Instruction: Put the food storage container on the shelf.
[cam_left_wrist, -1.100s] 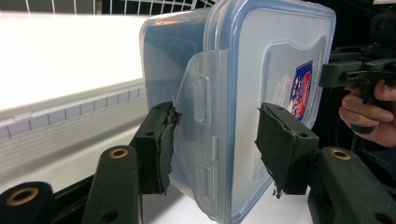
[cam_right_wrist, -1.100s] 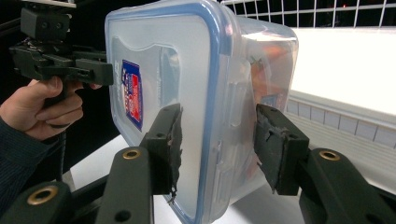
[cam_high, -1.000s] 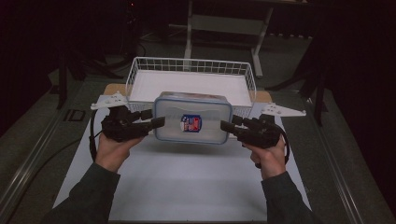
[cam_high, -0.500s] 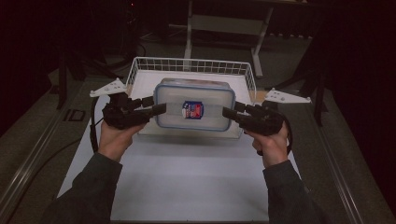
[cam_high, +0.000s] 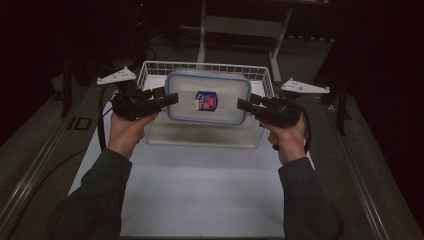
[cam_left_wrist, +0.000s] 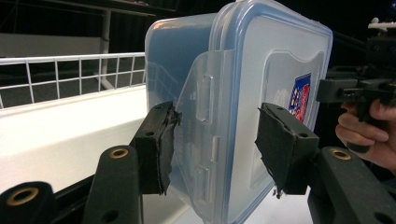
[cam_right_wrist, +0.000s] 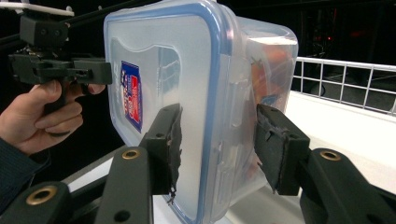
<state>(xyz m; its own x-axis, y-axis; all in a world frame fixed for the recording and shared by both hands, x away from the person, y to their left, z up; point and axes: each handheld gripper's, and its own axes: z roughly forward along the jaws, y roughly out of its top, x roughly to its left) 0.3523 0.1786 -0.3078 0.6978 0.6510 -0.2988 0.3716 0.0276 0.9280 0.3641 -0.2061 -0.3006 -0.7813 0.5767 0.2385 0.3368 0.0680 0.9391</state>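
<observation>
- Container: a clear plastic box with a blue-rimmed snap-on lid and a red-and-blue label on the lid. You held it in the air between your two grippers, above the near edge of the wire basket, lid facing up toward the high camera.
- Left gripper: you had it at the container's left end. In the left gripper view its jaws stood either side of that end, one pad against the body wall and the other at the lid face, grasping the container across its depth at the locking flap.
- Right gripper: you had it at the container's right end, facing the left gripper. In the right gripper view its jaws clasped that end the same way, one pad on the lid side and one on the body side, something orange showing dimly through the wall.
- Wire basket: white, open-topped, directly beneath and behind the container, standing on the bench.
- Bench: white surface, stretching from below the container toward you.
- Your hands: the left hand and the right hand gripped the handles just outboard of the container's two ends.
</observation>
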